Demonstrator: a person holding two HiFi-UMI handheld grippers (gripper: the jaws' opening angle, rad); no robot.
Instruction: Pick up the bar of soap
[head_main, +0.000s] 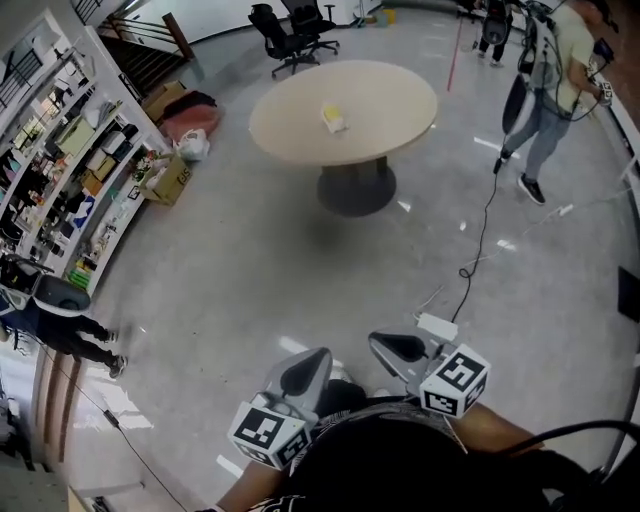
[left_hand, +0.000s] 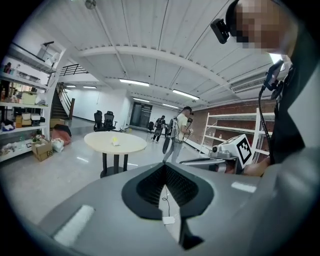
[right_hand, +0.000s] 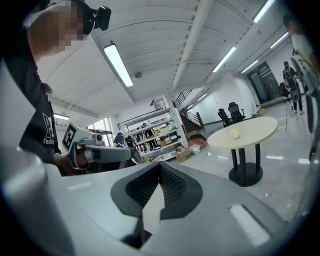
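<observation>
Grey left gripper and right gripper, jaws pressed together, empty. Round beige table (dark pedestal) on glossy grey floor; yellow bar of soap atop.

The hall looked like an open office-lab: a table, chairs, stocked shelves and stairs stood on a polished floor.

Left tongs and right tongs side by side, held low, jaws together, both empty

Grey left gripper, right gripper; black shirt.
</observation>
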